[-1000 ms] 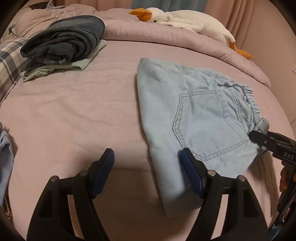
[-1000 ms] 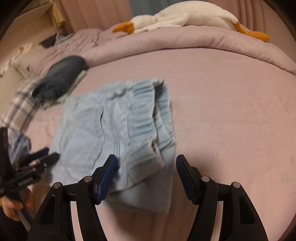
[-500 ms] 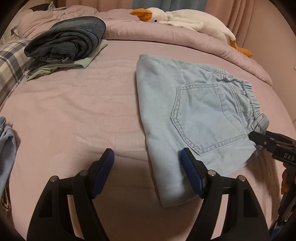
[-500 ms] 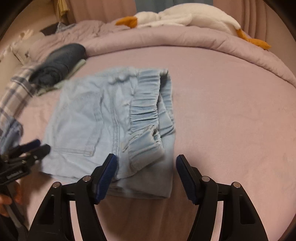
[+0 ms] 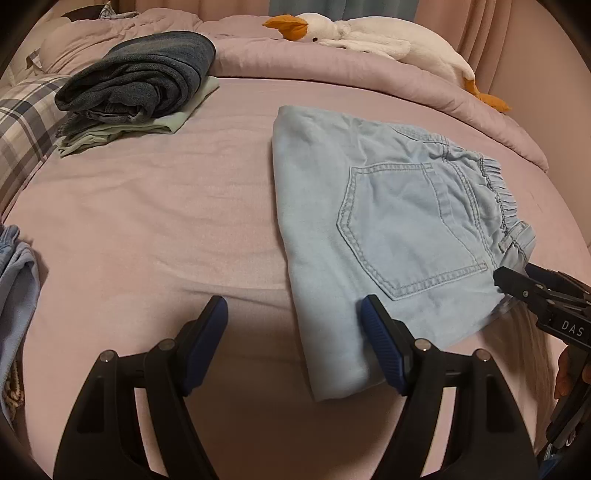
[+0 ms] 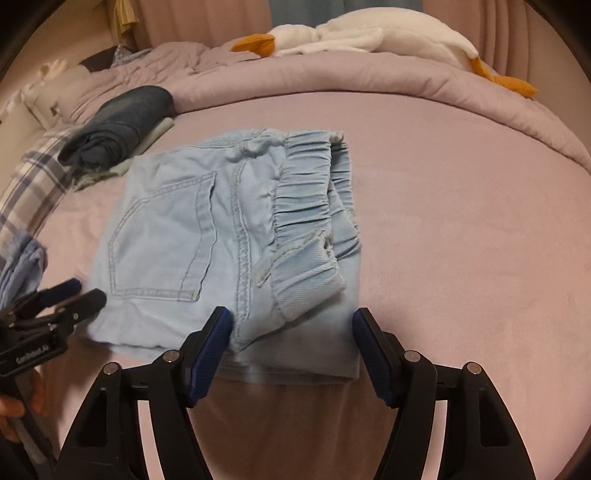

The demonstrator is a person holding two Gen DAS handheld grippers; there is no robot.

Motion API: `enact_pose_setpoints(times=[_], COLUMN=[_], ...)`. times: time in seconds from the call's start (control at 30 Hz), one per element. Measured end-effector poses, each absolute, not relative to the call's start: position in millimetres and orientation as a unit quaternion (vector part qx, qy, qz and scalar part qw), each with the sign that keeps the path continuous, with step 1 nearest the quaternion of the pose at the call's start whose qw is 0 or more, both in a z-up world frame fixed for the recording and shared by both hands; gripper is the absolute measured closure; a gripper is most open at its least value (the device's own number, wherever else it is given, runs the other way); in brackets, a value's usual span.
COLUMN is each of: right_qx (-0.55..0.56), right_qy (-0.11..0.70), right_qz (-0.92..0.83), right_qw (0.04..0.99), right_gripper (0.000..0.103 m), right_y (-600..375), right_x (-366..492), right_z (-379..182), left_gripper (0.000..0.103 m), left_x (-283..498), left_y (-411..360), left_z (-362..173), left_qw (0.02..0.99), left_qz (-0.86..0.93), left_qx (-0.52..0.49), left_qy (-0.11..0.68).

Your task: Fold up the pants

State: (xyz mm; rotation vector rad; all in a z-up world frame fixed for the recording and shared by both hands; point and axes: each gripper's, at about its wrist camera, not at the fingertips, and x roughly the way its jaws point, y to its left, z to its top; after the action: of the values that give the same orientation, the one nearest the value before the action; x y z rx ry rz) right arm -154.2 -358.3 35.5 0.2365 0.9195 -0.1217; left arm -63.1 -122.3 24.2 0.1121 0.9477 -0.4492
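Light-blue denim pants [image 5: 388, 236] lie folded into a compact rectangle on the pink bed [image 5: 166, 229], back pocket up, elastic waistband on the side toward the right tongs.

Left tongs [image 5: 293, 343]: jaws apart, nothing between them; the folded edge of the pants sits just past the inner pad, under it rather than gripped. Right tongs [image 6: 291, 347]: jaws apart, straddling the near corner of the bundle below the waistband, pads not pressing cloth.

Judgement: the fold looks near complete; what remains is tidying or one more fold. To do it well, both tongs should take opposite near corners through all layers, lift together, and lay the cloth square so the waistband does not spring open.

Left wrist view only: the plush goose [image 5: 369, 35] head and eye, the full stack of dark jeans on pale green cloth [image 5: 136, 77] far ahead-left, and more blue cloth at the left edge. Right wrist view only: the gathered waistband layers [image 6: 310, 206] and the lower layer poking out beneath, plus fingers on the left tongs' handle.
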Motion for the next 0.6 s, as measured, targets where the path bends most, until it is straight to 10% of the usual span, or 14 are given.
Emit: enact_pose_setpoints(times=[0.6], right_qx=[0.125], right_qy=[0.417], right_qz=[-0.060], right_qw=[0.898], right_gripper=[0.034], right_y=[-355.7], right_x=[-179.7], right_z=[61.4], left_gripper=[0.002], left_x=[-86.9], left_y=[-115.5], left_z=[55.2], left_qw=[0.876], left_qz=[-0.187], left_qx=[0.037], left_qy=[0.443])
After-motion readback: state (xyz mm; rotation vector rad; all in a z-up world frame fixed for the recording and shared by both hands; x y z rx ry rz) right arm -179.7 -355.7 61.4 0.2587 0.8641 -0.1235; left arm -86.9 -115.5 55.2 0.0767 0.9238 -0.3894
